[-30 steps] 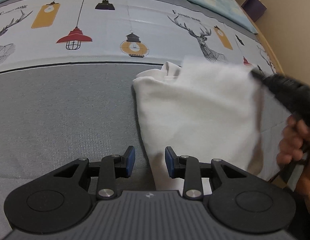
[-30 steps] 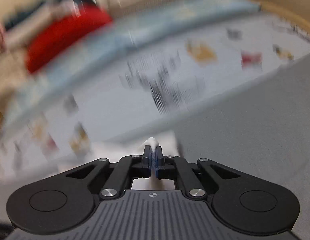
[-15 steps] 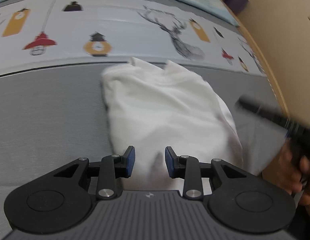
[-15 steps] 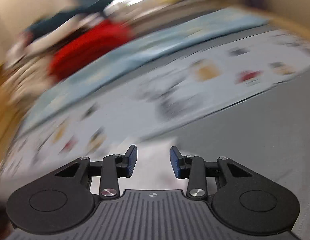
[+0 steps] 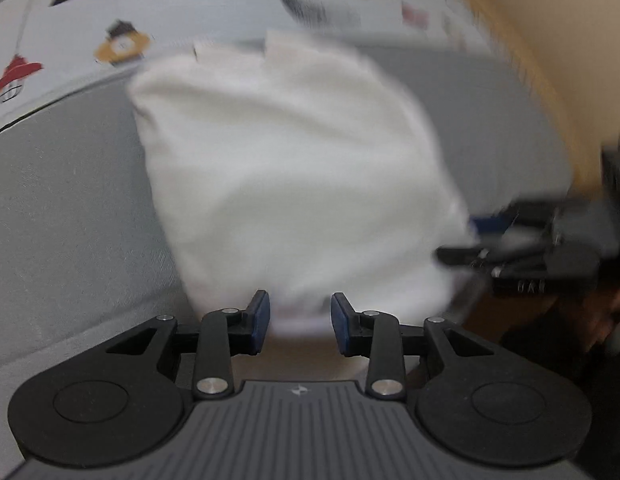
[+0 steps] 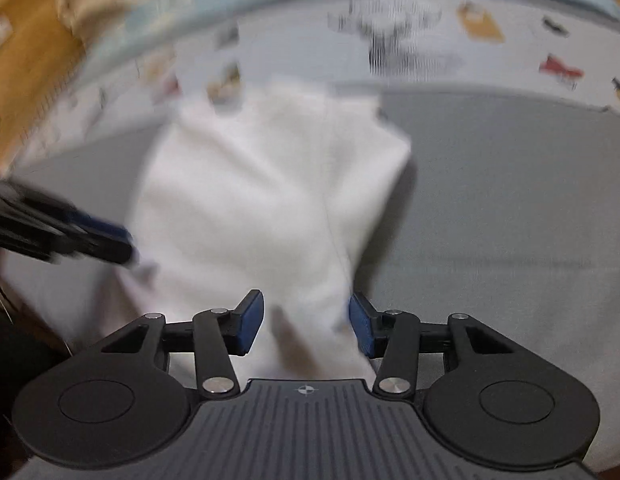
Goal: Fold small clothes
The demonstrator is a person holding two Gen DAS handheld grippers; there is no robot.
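The right gripper is seen with its fingers spreading, cloth between them but unpressed; the left gripper is parted, gripping nothing. The white garment is spread on the grey bedcover. Near corners are best pinched evenly before folding away.

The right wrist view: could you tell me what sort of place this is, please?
Probably a bedroom: a printed bedsheet with lamps and deer, a grey cover under the white garment.
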